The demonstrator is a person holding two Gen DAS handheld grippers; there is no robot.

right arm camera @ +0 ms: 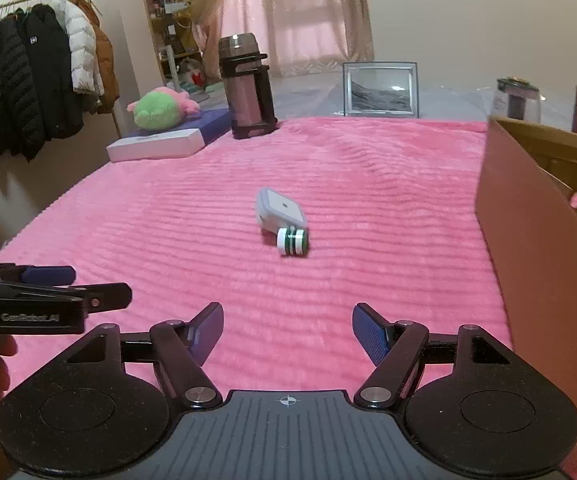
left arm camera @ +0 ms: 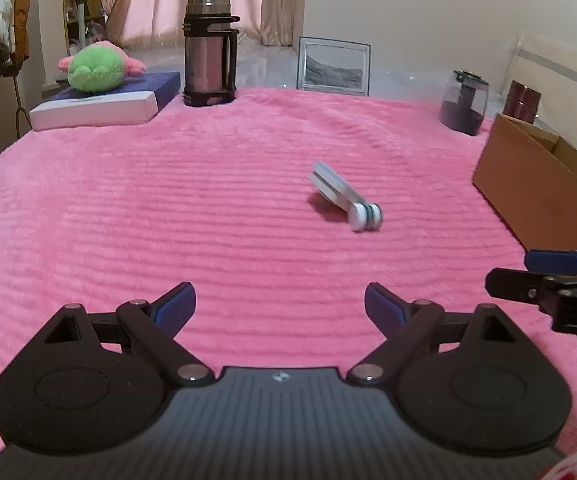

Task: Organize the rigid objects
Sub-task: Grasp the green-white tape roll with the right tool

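- You held the left gripper [left arm camera: 280, 306] low over the pink blanket [left arm camera: 168, 208], its blue pads spread wide with nothing between them.
- You held the right gripper [right arm camera: 287, 332] just beside it, equally wide and empty; I judged both were readied for a pick.
- The task's thing, a small white gadget with a green-ringed wheel [right arm camera: 284, 220], lay on its side in the middle of the blanket, well ahead of both grippers and touched by neither.
- An open cardboard box [right arm camera: 528, 216] stood to the right of it, probably the place meant to receive it.
- A steel flask [left arm camera: 208, 48], a picture frame [left arm camera: 334, 66] and a plush toy [left arm camera: 96, 66] stood along the far edge, out of the way.
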